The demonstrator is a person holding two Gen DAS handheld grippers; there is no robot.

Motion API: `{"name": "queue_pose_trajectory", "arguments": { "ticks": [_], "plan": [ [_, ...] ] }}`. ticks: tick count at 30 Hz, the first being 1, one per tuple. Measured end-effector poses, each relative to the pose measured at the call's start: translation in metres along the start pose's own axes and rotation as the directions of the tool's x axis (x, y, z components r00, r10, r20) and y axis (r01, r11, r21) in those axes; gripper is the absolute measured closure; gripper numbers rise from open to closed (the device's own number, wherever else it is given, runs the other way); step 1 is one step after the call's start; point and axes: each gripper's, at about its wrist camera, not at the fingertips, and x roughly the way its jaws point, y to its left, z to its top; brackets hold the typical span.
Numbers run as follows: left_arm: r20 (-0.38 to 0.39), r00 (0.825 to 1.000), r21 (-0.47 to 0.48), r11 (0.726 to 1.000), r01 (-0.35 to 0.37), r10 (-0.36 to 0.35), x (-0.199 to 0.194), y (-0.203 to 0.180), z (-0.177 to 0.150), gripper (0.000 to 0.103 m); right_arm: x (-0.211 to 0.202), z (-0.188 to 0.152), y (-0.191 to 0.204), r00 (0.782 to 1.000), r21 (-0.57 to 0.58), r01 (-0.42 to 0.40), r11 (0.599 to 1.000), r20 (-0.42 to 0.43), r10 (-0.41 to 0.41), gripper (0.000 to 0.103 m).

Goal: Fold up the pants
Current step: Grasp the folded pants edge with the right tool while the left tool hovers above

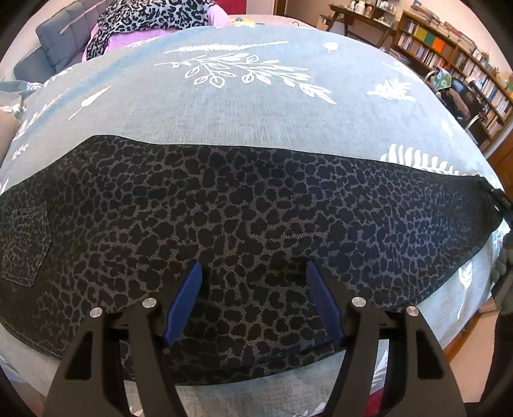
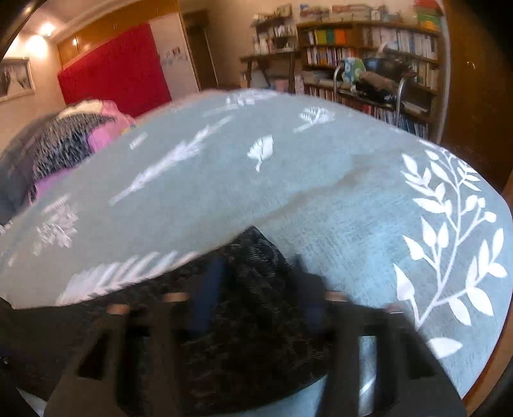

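Observation:
Dark leopard-print pants (image 1: 250, 205) lie flat in a long band across a grey-blue cloth with white leaf prints (image 1: 256, 106); a back pocket shows at the left. My left gripper (image 1: 253, 282) hovers over the pants' near middle, its blue-padded jaws wide apart and empty. In the blurred right wrist view, my right gripper (image 2: 256, 279) has its jaws apart over one end of the pants (image 2: 253, 308), which reaches under a raised fold of the cloth (image 2: 179, 205).
A pile of leopard and pink clothes (image 1: 150, 22) lies at the far left by a grey sofa (image 1: 54, 45). Bookshelves (image 1: 449, 61) and a chair (image 1: 458, 99) stand to the right. The table's near right edge (image 2: 493, 362) is wooden.

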Motion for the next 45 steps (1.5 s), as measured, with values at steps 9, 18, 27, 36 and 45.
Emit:
{"name": "queue_pose_trajectory", "arguments": {
  "ticks": [9,18,27,36,45],
  "plan": [
    [0.0,1.0,0.012,1.0,-0.02,0.02,0.007,-0.008,-0.002,0.032,-0.021,0.02,0.018,0.994,-0.06,-0.032,0.998,0.099,0.038,0.094],
    [0.012,1.0,0.029,0.999,-0.023,0.022,0.011,-0.014,-0.003,0.032,0.008,0.01,-0.004,0.997,0.032,-0.075,0.997,0.002,0.075,0.08],
    [0.013,1.0,0.014,1.0,0.003,-0.003,0.004,-0.01,-0.002,0.032,-0.054,-0.023,-0.044,0.993,0.216,-0.117,0.969,0.051,0.108,0.045],
    [0.011,1.0,0.025,1.0,0.005,-0.005,0.0,-0.015,-0.007,0.032,-0.027,-0.054,-0.051,0.98,0.334,-0.191,0.923,0.01,0.199,0.044],
    [0.003,1.0,0.02,1.0,0.01,-0.01,0.001,-0.013,-0.008,0.032,-0.019,-0.053,-0.059,0.962,0.471,-0.261,0.843,0.054,0.268,0.053]
  ]
}}
